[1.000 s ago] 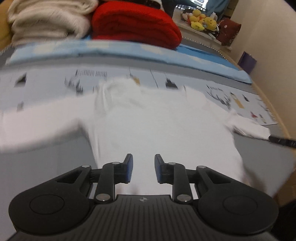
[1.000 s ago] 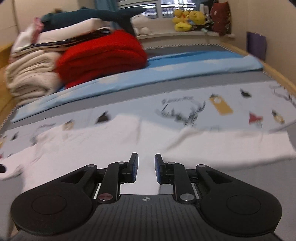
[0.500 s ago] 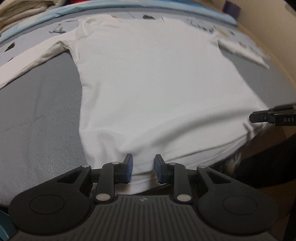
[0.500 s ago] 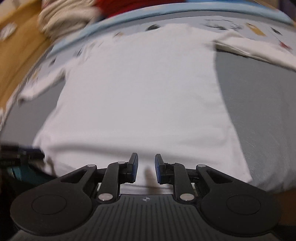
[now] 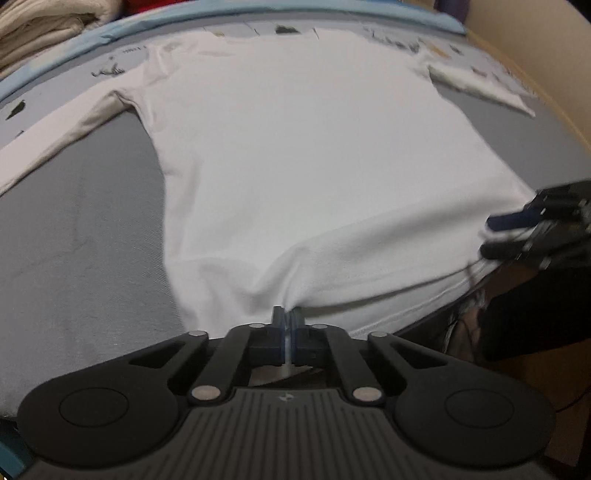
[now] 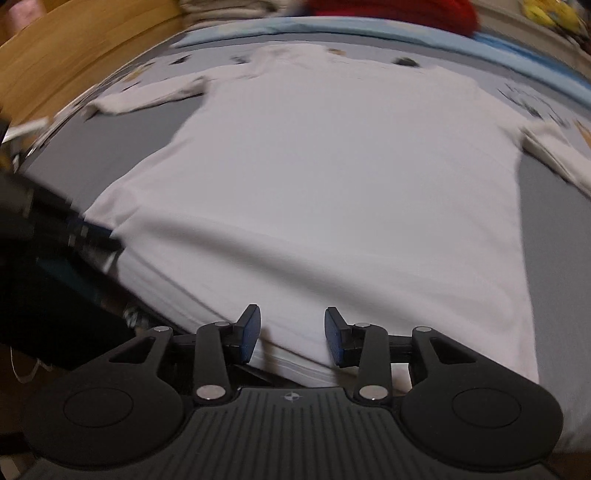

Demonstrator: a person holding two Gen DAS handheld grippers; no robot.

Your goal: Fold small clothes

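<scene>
A white long-sleeved shirt [image 5: 314,147] lies flat on the grey bed cover, sleeves spread, collar at the far end. My left gripper [image 5: 287,314] is shut on the shirt's near hem, pinching a fold of fabric. My right gripper [image 6: 291,325] is open, its fingers straddling the hem of the shirt [image 6: 332,177] near its right corner. The right gripper also shows at the right edge of the left wrist view [image 5: 506,236]. The left gripper shows at the left edge of the right wrist view [image 6: 92,236].
The grey bed cover [image 5: 74,240] has a patterned light sheet [image 5: 110,62] and a blue strip at the far end. Folded cream blankets [image 5: 44,26] and a red blanket [image 6: 388,11] are stacked beyond. A wooden bed frame [image 6: 74,48] rises at the left.
Both grippers dropped from the shirt's far end to its near hem. The left gripper has closed on the hem. The right gripper has opened wider at the hem.
</scene>
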